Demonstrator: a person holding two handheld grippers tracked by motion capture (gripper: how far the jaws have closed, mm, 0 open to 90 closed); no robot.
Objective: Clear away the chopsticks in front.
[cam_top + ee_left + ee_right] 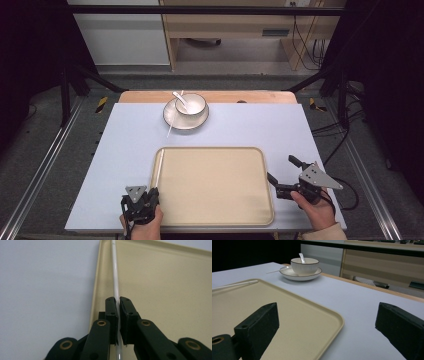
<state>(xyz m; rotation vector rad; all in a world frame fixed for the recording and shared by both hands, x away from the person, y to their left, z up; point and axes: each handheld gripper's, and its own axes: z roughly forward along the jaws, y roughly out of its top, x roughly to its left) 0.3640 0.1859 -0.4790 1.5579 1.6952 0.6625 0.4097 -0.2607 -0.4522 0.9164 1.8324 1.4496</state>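
A beige tray (215,215) lies at the table's front middle. One white chopstick (157,171) runs along the tray's left rim, and my left gripper (149,194) is shut on its near end. In the left gripper view the chopstick (115,277) passes between the closed jaws of the gripper (118,302) above the tray (162,290). A second white chopstick (172,125) leans on the white plate (171,119), which holds a bowl (191,105) with a spoon (179,98). My right gripper (281,171) stands open at the tray's right edge, empty.
The table (125,145) has a light lavender top with a wooden strip at the far edge. The right gripper view shows the bowl (305,265) and plate (300,277) beyond the tray (294,312). Black frame rails flank the table.
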